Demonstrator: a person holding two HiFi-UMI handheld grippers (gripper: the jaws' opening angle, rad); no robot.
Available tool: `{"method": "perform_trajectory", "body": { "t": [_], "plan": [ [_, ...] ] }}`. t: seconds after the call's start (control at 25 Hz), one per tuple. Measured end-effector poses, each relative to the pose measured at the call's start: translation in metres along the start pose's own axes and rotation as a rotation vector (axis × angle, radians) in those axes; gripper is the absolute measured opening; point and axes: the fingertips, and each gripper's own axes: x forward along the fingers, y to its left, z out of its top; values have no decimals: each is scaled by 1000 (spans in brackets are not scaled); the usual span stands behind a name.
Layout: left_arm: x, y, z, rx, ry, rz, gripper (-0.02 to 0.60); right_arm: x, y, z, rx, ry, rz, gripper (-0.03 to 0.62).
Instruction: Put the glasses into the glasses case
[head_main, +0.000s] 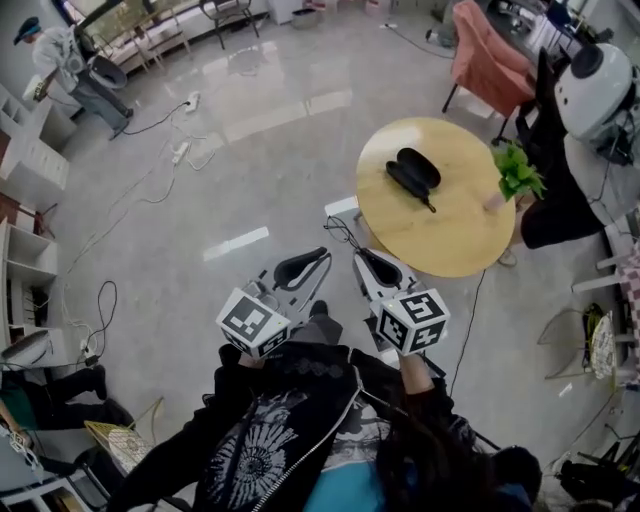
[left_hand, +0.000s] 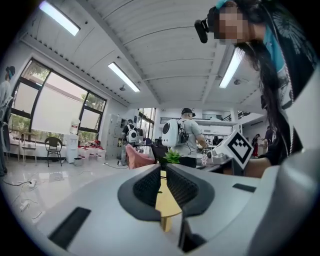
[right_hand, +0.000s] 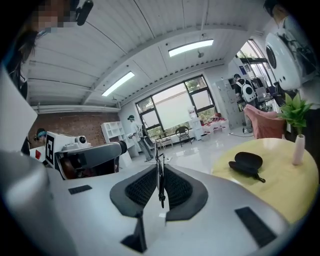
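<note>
From the head view, the person holds both tools out in front, near the round table (head_main: 455, 250) on the right. The open glasses case (head_main: 415, 170) lies on the tabletop, well beyond both tools. The right gripper (head_main: 362, 257) has the thin-framed glasses (head_main: 342, 237) sticking out of its tip, just short of the table's near edge. The left gripper (head_main: 320, 257) sits beside it, over bare floor.

The left gripper view shows the left gripper (left_hand: 163, 169) with its jaws only a narrow slit apart. Nothing is in the slit, and the yellow table (left_hand: 167, 202) shows through it.

In the right gripper view, the right gripper (right_hand: 160, 171) has its jaws pressed together on the glasses (right_hand: 159, 176), whose dark frame stands upright between the pads. The glasses case (right_hand: 246, 164) lies far off to the right on the table (right_hand: 280, 185), with a potted plant (right_hand: 295, 114) at the right of it.
</note>
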Motion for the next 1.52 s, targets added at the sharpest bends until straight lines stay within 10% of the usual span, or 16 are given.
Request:
{"method": "perform_trajectory", "body": {
  "t": [0.44, 1.04, 1.52],
  "plan": [
    [40, 121, 6, -46, -1, -81, 38, 109, -29, 28, 34, 39, -73, 60],
    [71, 136, -12, -126, 27, -178, 38, 113, -81, 23, 81, 92, -199, 60],
    [159, 145, -3, -86, 38, -219, 38, 106, -213, 41, 203, 54, -255, 60]
  ]
}}
